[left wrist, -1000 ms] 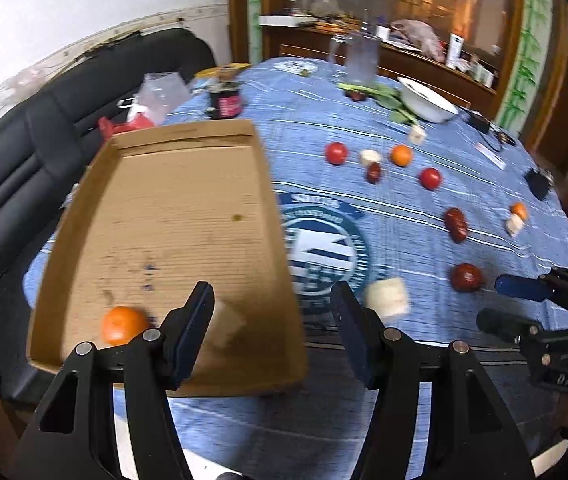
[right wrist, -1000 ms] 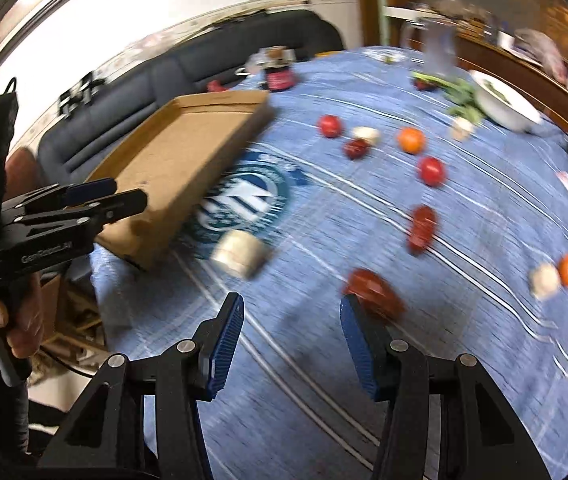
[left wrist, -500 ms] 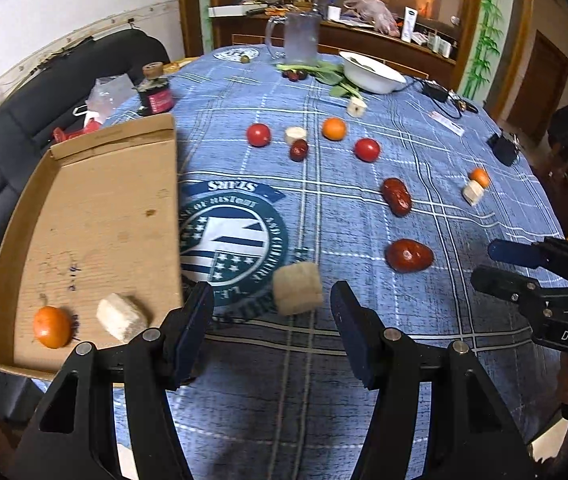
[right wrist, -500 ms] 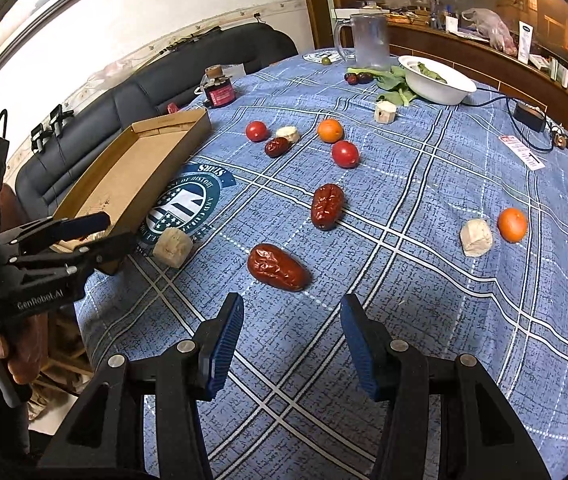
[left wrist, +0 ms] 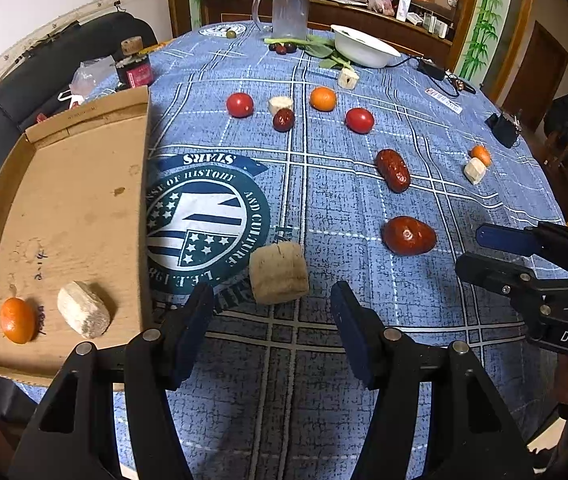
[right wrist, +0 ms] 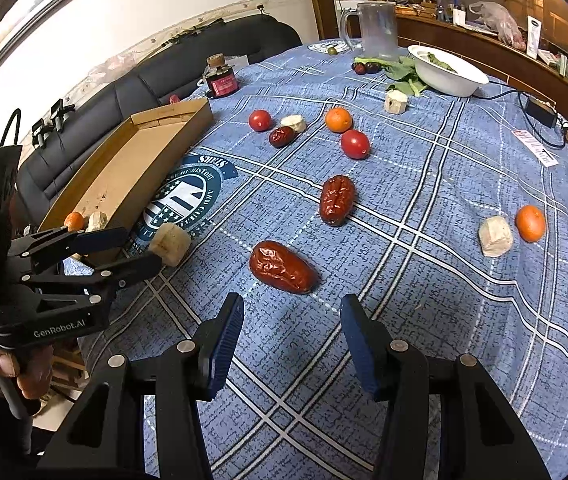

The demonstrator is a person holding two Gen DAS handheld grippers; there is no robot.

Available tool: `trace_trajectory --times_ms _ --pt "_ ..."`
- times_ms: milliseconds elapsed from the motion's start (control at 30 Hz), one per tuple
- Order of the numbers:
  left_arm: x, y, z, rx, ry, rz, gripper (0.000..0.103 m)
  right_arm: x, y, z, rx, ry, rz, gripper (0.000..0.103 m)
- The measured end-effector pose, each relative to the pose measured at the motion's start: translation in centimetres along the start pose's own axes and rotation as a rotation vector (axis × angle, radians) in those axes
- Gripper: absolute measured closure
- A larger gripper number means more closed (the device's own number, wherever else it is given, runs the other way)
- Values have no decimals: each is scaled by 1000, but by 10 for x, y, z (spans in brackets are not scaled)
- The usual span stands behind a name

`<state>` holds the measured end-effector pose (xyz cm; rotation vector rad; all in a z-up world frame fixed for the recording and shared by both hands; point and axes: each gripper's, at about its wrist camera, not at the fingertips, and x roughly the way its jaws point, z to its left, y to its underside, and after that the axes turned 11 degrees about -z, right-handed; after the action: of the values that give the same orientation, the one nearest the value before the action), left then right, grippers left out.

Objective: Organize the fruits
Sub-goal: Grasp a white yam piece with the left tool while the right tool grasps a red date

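Observation:
My left gripper point(left wrist: 271, 312) is open, just short of a pale cut fruit chunk point(left wrist: 278, 273) on the blue tablecloth. The cardboard tray point(left wrist: 63, 200) at its left holds a small orange point(left wrist: 17, 320) and a pale chunk point(left wrist: 83, 315). My right gripper point(right wrist: 290, 334) is open, just short of a large red date point(right wrist: 282, 266). Another red date point(right wrist: 337, 199), two tomatoes point(right wrist: 354, 143), oranges point(right wrist: 530, 222) and pale chunks point(right wrist: 495, 236) lie scattered on the cloth. The left gripper also shows in the right wrist view point(right wrist: 139, 250), open beside the chunk.
A white bowl point(right wrist: 446, 70) with greens, a glass pitcher point(right wrist: 378, 30), a dark jar point(right wrist: 221, 80) and cables sit at the table's far side. A black sofa point(right wrist: 131, 88) runs behind the tray. A wooden cabinet stands at the back.
My left gripper has swung right from over the tray to the pale chunk on the cloth. My right gripper has closed in on the near red date.

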<state>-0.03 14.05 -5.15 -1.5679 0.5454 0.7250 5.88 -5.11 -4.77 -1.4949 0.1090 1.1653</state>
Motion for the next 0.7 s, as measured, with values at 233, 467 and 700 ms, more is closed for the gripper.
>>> trace_trajectory --times_ms 233,467,700 --pt "16 1 2 -7 5 32 44 21 -6 3 -14 -8 24 51" --pt "31 -1 -3 17 -4 38 44 52 -10 7 -37 -12 61 51" --pt "40 -2 -12 93 -37 8 52 56 -9 8 -58 -1 41 55"
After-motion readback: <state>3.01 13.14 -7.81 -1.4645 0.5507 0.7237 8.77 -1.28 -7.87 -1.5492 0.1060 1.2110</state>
